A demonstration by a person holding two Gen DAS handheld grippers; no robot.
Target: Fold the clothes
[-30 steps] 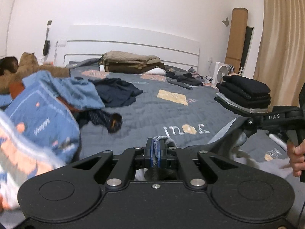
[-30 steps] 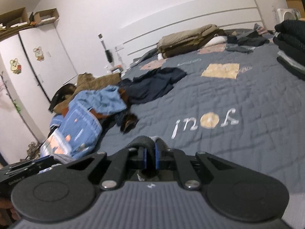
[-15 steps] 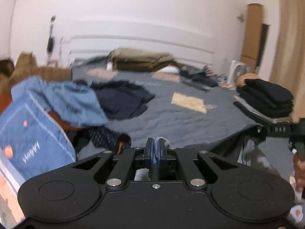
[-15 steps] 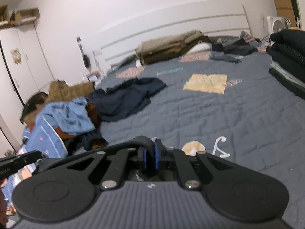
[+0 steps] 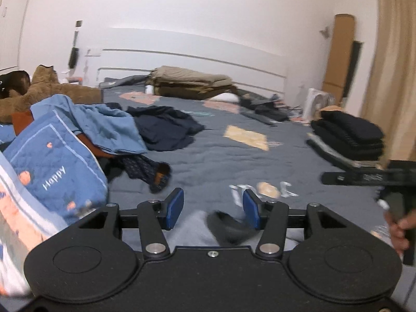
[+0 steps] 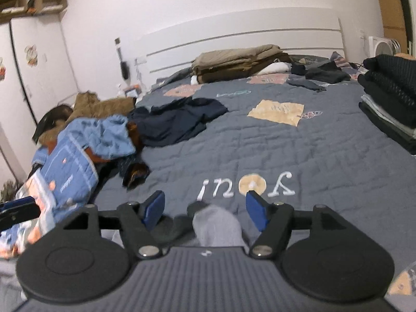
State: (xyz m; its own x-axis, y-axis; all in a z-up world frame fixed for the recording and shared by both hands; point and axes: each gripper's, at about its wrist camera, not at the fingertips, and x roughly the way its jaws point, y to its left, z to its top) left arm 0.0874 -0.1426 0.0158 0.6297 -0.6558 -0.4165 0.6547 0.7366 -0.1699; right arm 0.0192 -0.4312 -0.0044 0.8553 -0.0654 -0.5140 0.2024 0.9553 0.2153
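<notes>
Both grippers (left (image 5: 213, 212), right (image 6: 205, 209)) have released the grey garment (image 6: 217, 225); fingers wide.

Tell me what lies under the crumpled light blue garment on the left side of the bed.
Under the light blue garment a rust-brown cloth and a dark patterned piece stick out. The rest of them is covered; anything deeper is hidden.
</notes>
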